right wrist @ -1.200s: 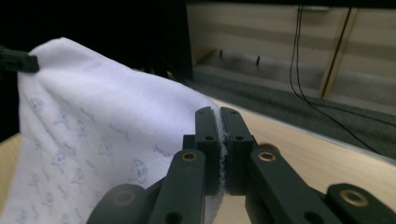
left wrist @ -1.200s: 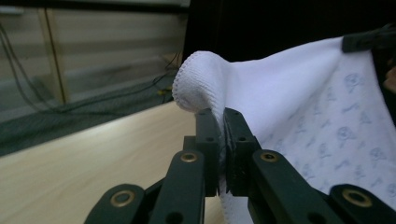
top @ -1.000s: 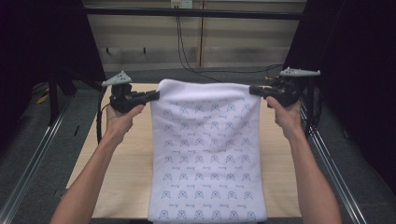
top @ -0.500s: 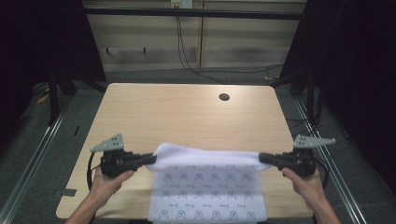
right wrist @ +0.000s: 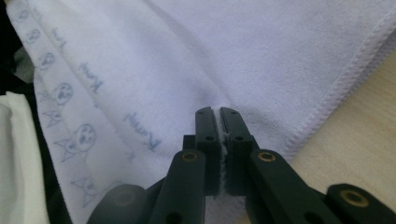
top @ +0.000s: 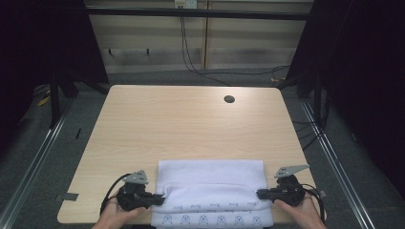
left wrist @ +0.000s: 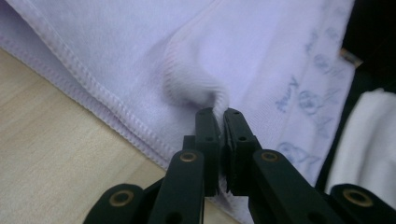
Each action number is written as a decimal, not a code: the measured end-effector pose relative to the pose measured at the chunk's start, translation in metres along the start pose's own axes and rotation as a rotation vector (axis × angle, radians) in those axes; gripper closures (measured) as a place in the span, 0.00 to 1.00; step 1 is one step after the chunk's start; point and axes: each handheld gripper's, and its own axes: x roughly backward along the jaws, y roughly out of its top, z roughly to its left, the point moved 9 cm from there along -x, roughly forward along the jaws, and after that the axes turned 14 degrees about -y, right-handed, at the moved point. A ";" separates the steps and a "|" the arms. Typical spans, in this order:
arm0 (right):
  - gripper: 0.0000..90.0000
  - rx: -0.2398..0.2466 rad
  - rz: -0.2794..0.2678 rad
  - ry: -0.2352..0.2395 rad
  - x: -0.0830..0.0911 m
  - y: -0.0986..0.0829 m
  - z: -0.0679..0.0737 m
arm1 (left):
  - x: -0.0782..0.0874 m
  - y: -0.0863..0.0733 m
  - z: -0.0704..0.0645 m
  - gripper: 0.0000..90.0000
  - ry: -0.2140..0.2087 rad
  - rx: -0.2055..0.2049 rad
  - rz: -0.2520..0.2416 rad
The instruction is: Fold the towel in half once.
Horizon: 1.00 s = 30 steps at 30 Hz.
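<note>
White towel (top: 210, 179) folded flat at the bottom middle of the high view, on the table (top: 191, 124). Left gripper (top: 160, 199) and right gripper (top: 260, 194) both pinching its edge tight.

Black left tool (top: 159, 198), brass screws; right tool (top: 260, 193), grey plate

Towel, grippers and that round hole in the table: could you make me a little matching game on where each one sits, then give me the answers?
Things:
1. towel
2. left gripper
3. right gripper
4. round hole

Places or states:
A. far right part of the table
B. shut on the towel's left corner
C. folded along the near edge
D. shut on the towel's right corner

Pairs: 1-C, 2-B, 3-D, 4-A
</note>
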 end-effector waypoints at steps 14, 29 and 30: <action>0.97 -0.019 -0.036 -0.073 -0.032 0.046 -0.032 | 0.013 0.047 0.081 0.96 0.150 0.031 -0.089; 0.97 -0.118 -0.099 -0.192 -0.093 0.138 -0.104 | 0.023 0.110 0.180 0.96 0.298 0.117 -0.217; 0.97 -0.127 -0.111 -0.196 -0.096 0.142 -0.109 | 0.023 0.113 0.183 0.96 0.314 0.105 -0.204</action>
